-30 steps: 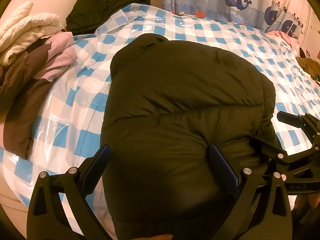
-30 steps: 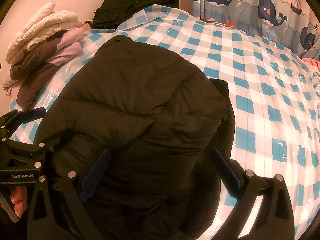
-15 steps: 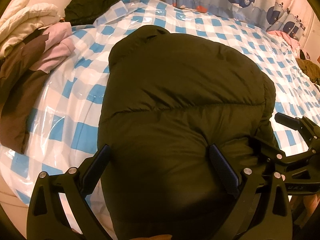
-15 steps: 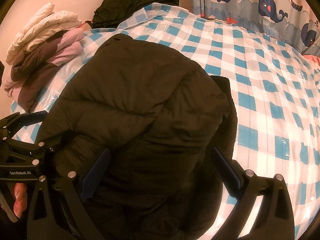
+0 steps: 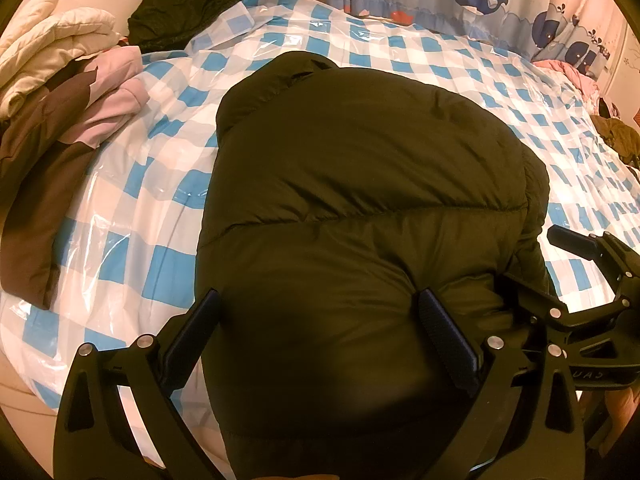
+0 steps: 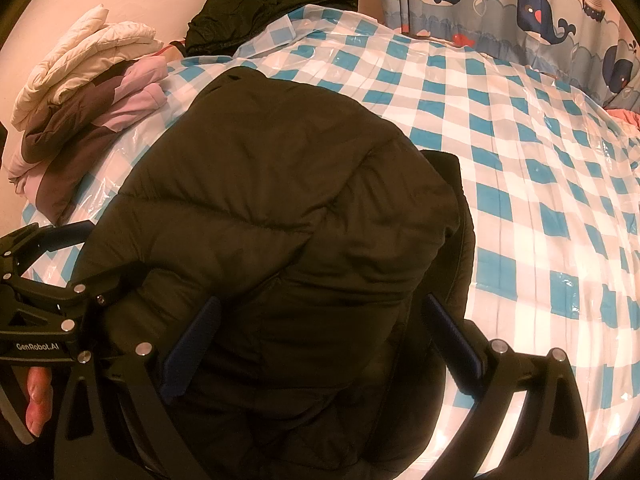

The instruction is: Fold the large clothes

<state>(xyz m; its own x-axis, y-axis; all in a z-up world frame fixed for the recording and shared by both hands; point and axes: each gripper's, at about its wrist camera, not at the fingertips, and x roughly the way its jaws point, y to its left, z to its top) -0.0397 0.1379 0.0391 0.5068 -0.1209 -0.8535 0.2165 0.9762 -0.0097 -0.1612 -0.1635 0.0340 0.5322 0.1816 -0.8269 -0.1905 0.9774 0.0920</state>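
A dark olive puffer jacket [image 5: 360, 208] lies folded into a thick bundle on the blue-and-white checked bed cover [image 5: 152, 184]; it also fills the right wrist view [image 6: 280, 208]. My left gripper [image 5: 320, 332] is open, its fingers spread over the jacket's near end. My right gripper [image 6: 320, 340] is open too, spread over the same near end just to the right. Each gripper shows at the edge of the other's view: the right gripper [image 5: 580, 292], the left gripper [image 6: 52, 280]. Neither pinches the fabric.
A stack of folded cream, pink and brown clothes [image 6: 80, 112] sits at the left edge of the bed. Another dark garment [image 6: 272, 4] lies at the far corner. A whale-print curtain [image 6: 520, 4] hangs behind. More clothes [image 5: 612, 136] lie far right.
Both grippers stay open over the jacket's near end. The views have shifted only slightly; the jacket has not visibly moved.
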